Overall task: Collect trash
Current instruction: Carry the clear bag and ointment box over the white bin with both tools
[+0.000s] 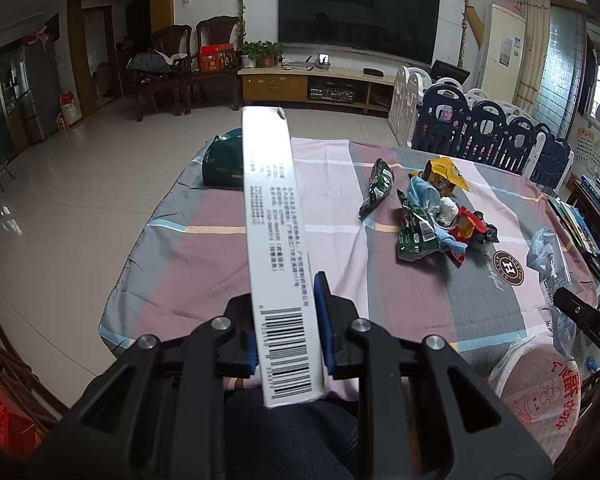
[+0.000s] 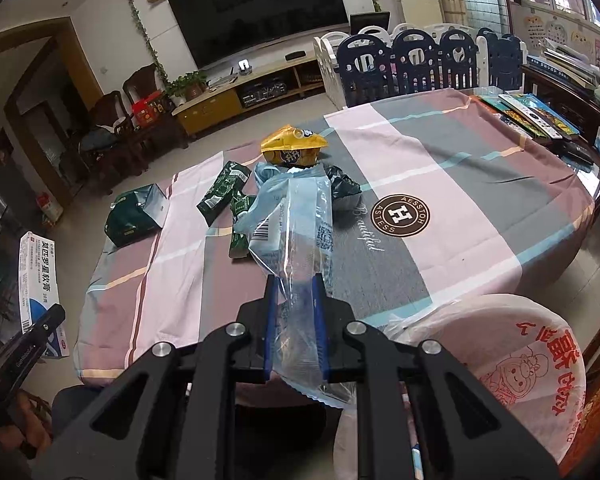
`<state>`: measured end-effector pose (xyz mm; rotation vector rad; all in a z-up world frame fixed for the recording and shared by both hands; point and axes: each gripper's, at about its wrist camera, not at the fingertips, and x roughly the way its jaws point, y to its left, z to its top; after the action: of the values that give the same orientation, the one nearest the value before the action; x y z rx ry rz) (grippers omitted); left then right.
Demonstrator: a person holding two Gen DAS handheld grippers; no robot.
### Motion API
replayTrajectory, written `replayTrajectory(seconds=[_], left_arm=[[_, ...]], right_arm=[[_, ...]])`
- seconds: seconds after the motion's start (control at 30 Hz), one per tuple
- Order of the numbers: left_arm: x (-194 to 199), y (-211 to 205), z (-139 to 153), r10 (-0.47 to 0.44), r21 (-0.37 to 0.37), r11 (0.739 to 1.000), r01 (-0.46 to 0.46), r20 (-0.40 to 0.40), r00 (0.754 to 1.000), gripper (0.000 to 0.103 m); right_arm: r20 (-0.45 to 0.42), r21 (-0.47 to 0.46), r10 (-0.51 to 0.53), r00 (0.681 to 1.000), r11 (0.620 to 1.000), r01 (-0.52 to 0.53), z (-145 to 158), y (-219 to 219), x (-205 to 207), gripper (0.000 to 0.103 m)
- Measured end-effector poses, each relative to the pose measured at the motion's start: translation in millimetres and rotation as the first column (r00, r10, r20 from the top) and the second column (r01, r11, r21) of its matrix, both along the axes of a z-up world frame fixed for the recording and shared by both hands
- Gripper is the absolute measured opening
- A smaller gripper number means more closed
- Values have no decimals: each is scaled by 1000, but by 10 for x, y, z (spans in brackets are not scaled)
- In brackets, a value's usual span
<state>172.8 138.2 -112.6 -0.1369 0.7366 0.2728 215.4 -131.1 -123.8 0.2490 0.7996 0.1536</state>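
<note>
Presently left gripper (image 1: 288, 320) clamps the white carton (image 1: 272, 216), long axis pointing ahead, right gripper (image 2: 296, 320) pinches a clear wrapper (image 2: 296, 232), pink trash bag (image 2: 520, 352) nearer the right.

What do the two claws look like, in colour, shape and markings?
Both look the same. The left claw and the right claw have matte black angular link arms with long cut-out slots and round silver pivot pins. Their fingers carry flat blue pads. Pale lettering on a side is too small to read. No cables or sleeves show.
</note>
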Motion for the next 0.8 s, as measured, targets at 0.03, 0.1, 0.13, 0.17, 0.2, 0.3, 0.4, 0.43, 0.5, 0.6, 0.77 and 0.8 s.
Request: replayTrajectory(seconds=[0.03,0.1,0.13,0.17,0.2,0.3,0.4,0.43,0.5,0.6,0.77,0.8], left_arm=[[2,-1,-1,0,1,1000,0,-1,1000,24],[3,0,-3,2,2,1000,-2,-2,1000,24],[4,3,-5,1,1,1000,-1,-3,1000,24],[3,5,-7,1,1,1000,-1,-3,1000,24],[2,3,-4,2,2,1000,-2,-3,1000,24],[7,4,-11,1,1,1000,-1,-5,1000,24],[6,6,-9,1,2,1000,-1,-4,1000,24],[8,4,-8,1,2,1000,-1,-3,1000,24],[1,4,-10,1,2,1000,-1,-1,1000,24],[-2,5,-20,-3,-3,1000,3,-2,1000,24],[-6,-104,-2,-51,-14,999,51,-4,999,24],[-5,-134,-6,-68,-27,997,68,-2,998,24]], right_arm=[[0,-1,0,1000,1000,0,-3,1,-1,18],[-2,2,0,1000,1000,0,-7,3,-1,18],[-2,1,1,1000,1000,-1,-14,-1,-5,18],[-3,1,1,1000,1000,-1,-19,-1,-6,18],[-3,1,0,1000,1000,0,-25,-1,-8,18],[-2,4,-1,1000,1000,1,-23,-2,-11,18],[8,6,-4,1000,1000,4,1,-30,-18,18],[11,10,-8,1000,1000,8,17,-62,-25,18],[15,20,-20,1000,1000,19,58,-156,-48,18],[24,4,-45,999,999,44,132,-345,-151,18],[-16,-76,-85,996,994,83,36,-716,-426,18],[-52,-98,-91,995,992,85,-72,-785,-475,18]])
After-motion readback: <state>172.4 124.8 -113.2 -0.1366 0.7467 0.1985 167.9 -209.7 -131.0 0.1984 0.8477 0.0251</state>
